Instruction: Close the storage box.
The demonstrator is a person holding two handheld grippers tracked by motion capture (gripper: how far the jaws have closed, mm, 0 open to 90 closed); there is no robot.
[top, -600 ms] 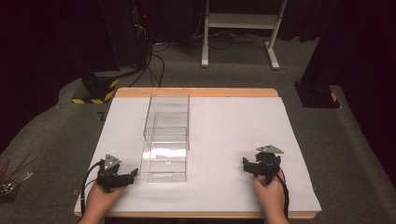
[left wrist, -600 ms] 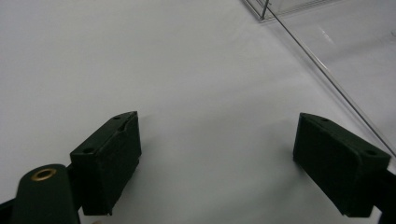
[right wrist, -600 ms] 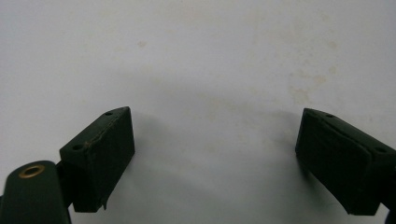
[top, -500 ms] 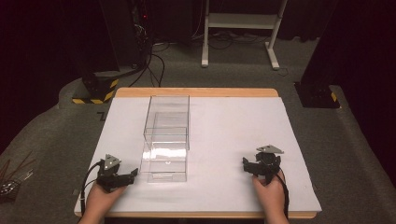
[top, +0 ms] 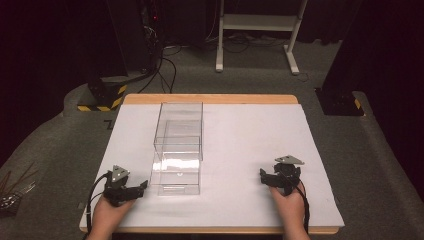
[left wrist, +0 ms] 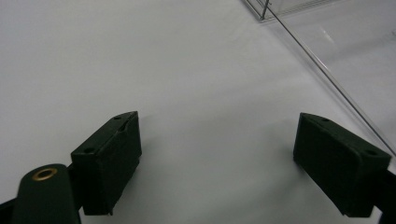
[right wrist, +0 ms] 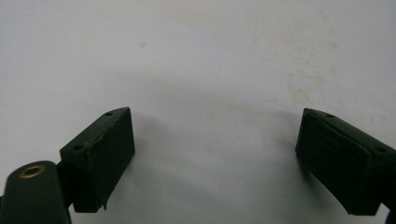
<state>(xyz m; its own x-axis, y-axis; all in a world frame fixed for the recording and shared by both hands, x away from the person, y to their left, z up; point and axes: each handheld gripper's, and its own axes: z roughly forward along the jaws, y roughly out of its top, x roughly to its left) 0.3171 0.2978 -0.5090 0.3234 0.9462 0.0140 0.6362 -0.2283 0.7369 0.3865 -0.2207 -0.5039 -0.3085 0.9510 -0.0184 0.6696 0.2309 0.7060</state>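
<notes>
A clear plastic box (top: 178,145) stands left of centre on the white table sheet (top: 240,140), with a smaller clear drawer part at its near end. My left gripper (top: 131,188) rests on the sheet just left of the box's near end, open with nothing between its jaws. In the left gripper view (left wrist: 219,158) the box's clear edge (left wrist: 327,74) runs along the upper right. My right gripper (top: 275,176) sits at the near right of the sheet, apart from the box, also open and empty. The right gripper view (right wrist: 212,158) looks down on bare white sheet.
The wooden table edge (top: 210,98) runs along the far side. Beyond it on the grey floor are a white stand (top: 255,30), cables (top: 165,60) and black-and-yellow striped feet (top: 102,97). Some thin tools (top: 12,190) lie at the far left.
</notes>
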